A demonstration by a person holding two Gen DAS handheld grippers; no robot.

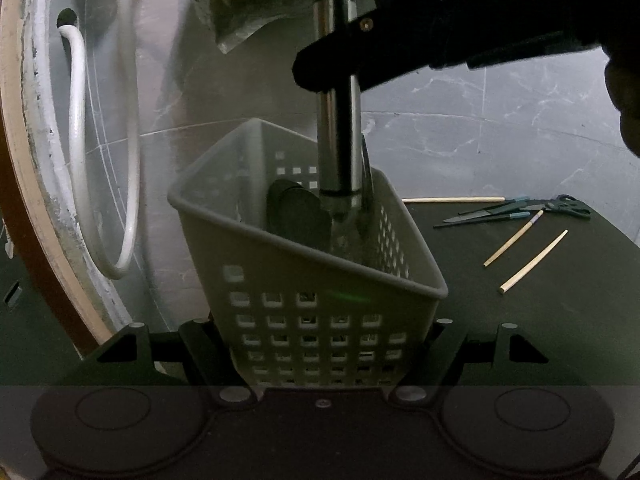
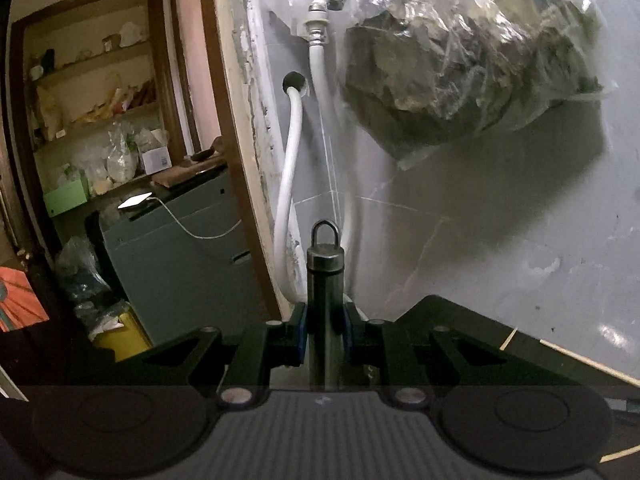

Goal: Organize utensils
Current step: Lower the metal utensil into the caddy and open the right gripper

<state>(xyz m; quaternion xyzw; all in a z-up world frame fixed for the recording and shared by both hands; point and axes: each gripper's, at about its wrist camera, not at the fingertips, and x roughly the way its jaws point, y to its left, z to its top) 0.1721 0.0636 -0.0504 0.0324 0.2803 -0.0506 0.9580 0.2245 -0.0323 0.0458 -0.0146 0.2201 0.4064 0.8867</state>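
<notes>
Right gripper pinching a steel utensil handle upright, hanging ring on top, lower end dipping inside the perforated grey basket. Left gripper clamping the basket's base between both fingers. Resting loose on the dark table (well right of the basket): chopsticks, knife, scissors.

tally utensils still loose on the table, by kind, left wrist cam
Chopsticks: 3, one by the wall, two nearer.
Knives: 2.
Scissors: 1.
Total: 6.
</notes>
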